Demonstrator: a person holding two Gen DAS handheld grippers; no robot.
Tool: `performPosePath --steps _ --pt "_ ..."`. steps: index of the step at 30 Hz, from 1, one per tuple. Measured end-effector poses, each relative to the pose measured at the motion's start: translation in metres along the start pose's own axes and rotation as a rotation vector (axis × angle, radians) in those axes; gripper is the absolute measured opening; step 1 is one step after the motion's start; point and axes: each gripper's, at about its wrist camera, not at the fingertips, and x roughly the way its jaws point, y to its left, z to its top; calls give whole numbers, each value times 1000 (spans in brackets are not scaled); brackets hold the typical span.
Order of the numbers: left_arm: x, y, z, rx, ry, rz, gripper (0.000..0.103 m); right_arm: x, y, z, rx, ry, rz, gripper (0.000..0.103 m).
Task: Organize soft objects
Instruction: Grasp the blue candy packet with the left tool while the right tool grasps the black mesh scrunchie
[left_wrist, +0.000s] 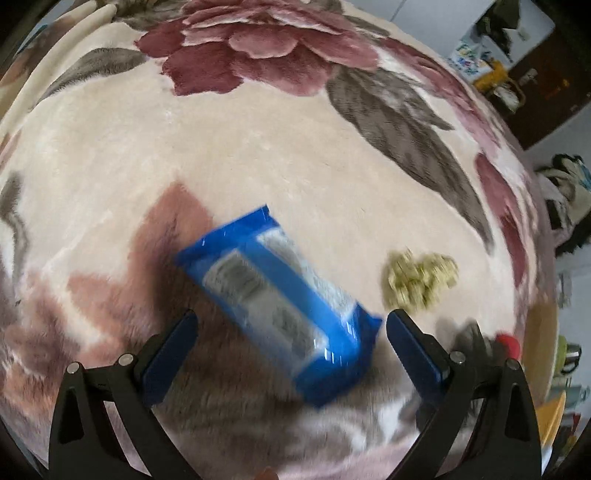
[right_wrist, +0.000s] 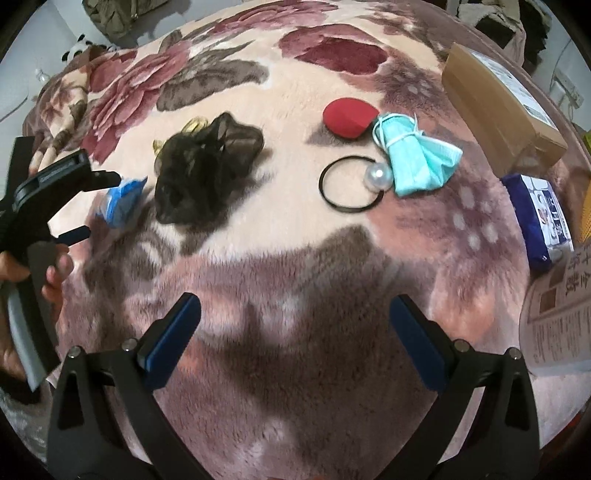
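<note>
Blue glossy plastic tissue pack (left_wrist: 280, 306), rectangular w/ pale grey-white printed panels, lies diagonally in lower centre of the left wrist view, motion-blurred, resting on the plush floral fleece blanket (left_wrist: 258, 155). Left gripper (left_wrist: 291, 325) has its jaws spread wide, one dark blue pad either side of the pack's near end, neither clearly touching it. Right of the pack, mid-right of frame: a small crumpled olive-yellow mesh lump (left_wrist: 421, 280), blurry.

Right wrist view: right gripper (right_wrist: 295, 314) also released, jaws wide apart over bare blanket, nothing between them. Centre-left of frame sits a crumpled sheer black mesh scrunchie (right_wrist: 205, 173), gauzy, w/ yellow-gold mesh bits at its upper left edge. Just left of it the blue pack shows again, partly hidden by the left gripper, held by a person's hand (right_wrist: 55, 273) at far left edge. Upper centre-right: red teardrop-shaped foam sponge (right_wrist: 349, 118), matte. Touching its right side, a folded teal non-woven face mask (right_wrist: 417, 158) tied w/ its white ear loop. Below that, a thin black elastic hair tie (right_wrist: 347, 184) w/ a shiny round pearl bead, bead touching the mask. Upper right: brown cardboard box (right_wrist: 495, 110). Right edge: a second blue tissue pack (right_wrist: 539, 218).
</note>
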Motion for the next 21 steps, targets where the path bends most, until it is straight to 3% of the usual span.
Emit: performPosePath --steps 4,8,11,15,21 --pt "24 4 12 -38 25 57 100 3 -5 2 9 1 9 103" --pt "29 9 5 2 6 61 76 7 -9 1 5 12 7 103" --pt "17 5 -11 112 10 3 70 10 -9 6 -4 13 1 103" --pt "0 -1 -42 266 33 -67 70 15 6 23 -27 -4 19 103" --pt "-6 6 -55 306 25 -61 70 25 49 57 -69 -57 58 103"
